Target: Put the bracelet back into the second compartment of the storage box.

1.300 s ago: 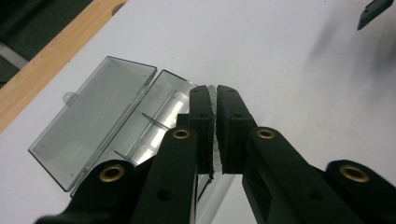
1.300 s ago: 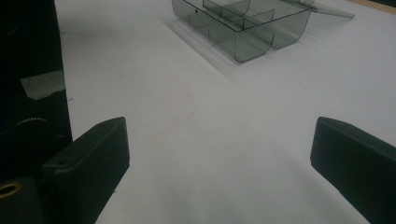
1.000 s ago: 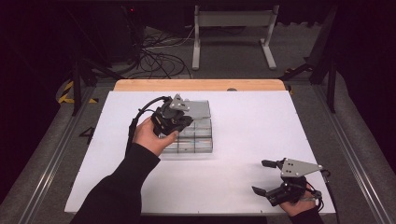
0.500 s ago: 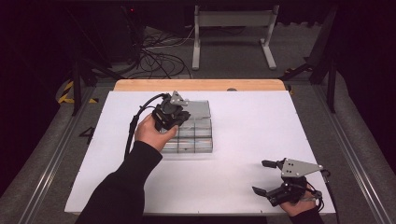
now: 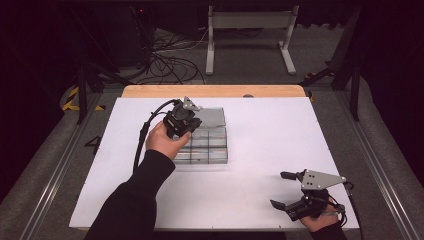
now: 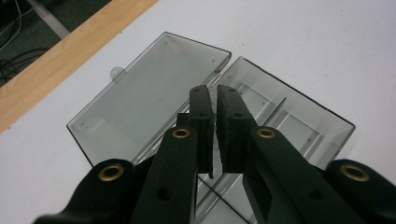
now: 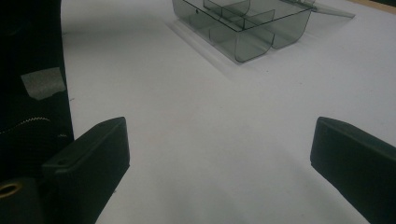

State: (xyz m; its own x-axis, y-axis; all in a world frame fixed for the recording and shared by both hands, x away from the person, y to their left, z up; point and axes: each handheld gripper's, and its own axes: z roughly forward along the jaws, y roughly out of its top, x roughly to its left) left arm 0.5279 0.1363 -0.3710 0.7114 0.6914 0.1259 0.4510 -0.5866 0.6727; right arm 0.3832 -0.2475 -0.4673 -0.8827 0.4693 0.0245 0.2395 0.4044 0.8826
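A clear plastic compartment box [image 5: 207,146] lies open on the white table top [image 5: 270,130], its lid [image 5: 211,116] folded flat toward the far side. My left gripper [image 5: 196,122] hovers over the box's far left part. In the left gripper view its jaws stand almost together, and the left gripper [image 6: 215,93] is shut above the hinge line between the lid [image 6: 144,88] and the empty tray [image 6: 289,116]; I see nothing held. My right gripper [image 5: 278,189] rests at the near right of the table, open and empty [image 7: 219,135], facing the box [image 7: 243,25].
A wooden strip [image 5: 215,91] runs along the table's far edge. Beyond it on the floor lie tangled cables [image 5: 170,60] and a white stand [image 5: 250,35]. Metal rails [image 5: 60,165] flank the table's sides.
My left gripper has drifted slightly left and lower over the box. The right gripper has kept still.
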